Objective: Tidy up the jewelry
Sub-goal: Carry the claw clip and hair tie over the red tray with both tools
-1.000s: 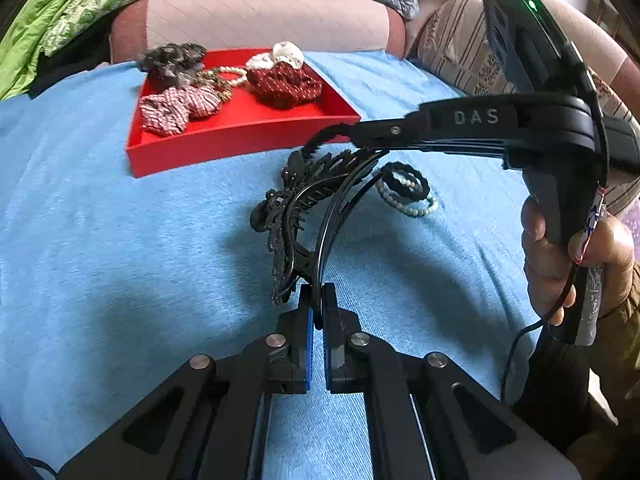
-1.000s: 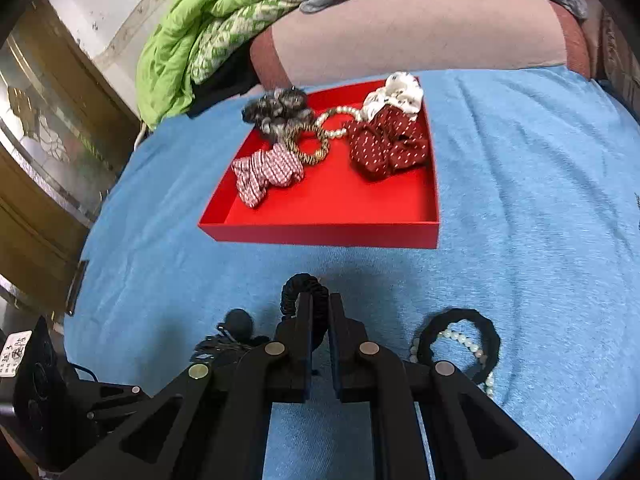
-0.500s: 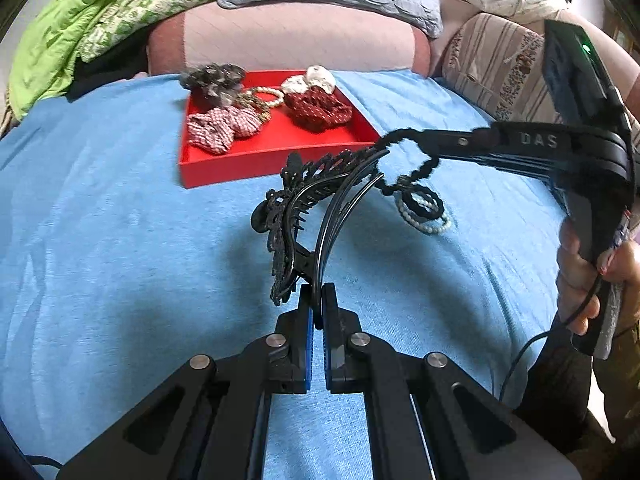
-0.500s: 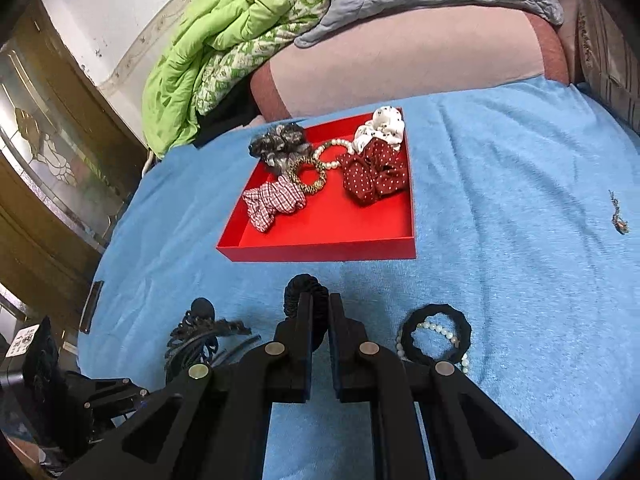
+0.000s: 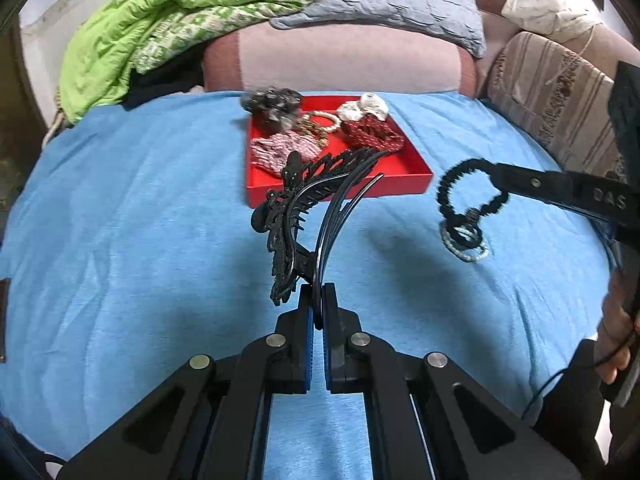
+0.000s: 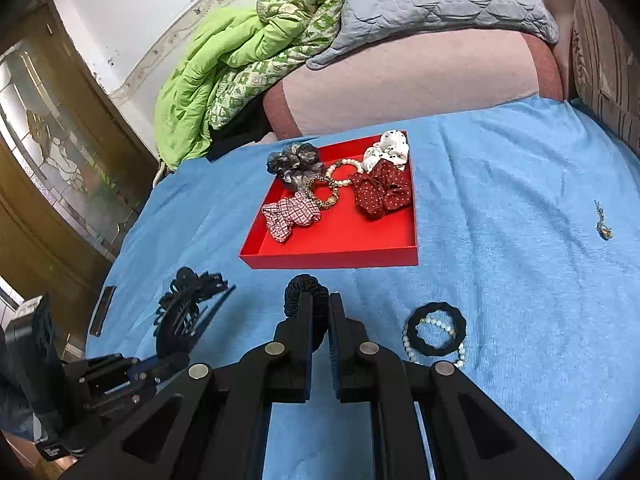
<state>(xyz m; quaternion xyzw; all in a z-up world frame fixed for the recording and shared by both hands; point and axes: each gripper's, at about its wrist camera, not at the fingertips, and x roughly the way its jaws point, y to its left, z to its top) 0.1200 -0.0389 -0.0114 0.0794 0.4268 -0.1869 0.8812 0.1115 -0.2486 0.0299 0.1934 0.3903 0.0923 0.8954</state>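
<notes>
Across the blue bedspread point(image 6: 500, 184) sits the red tray point(image 6: 340, 258), gathering scrunchies. Above the cloth, the left gripper point(image 5: 319, 304) pinches a black hair clip point(image 5: 304, 216) by its base, long axis pointing toward the tray. The right gripper point(image 6: 320, 312) clamps a black coil hair tie point(image 6: 304, 284), presumably bound there too.
</notes>
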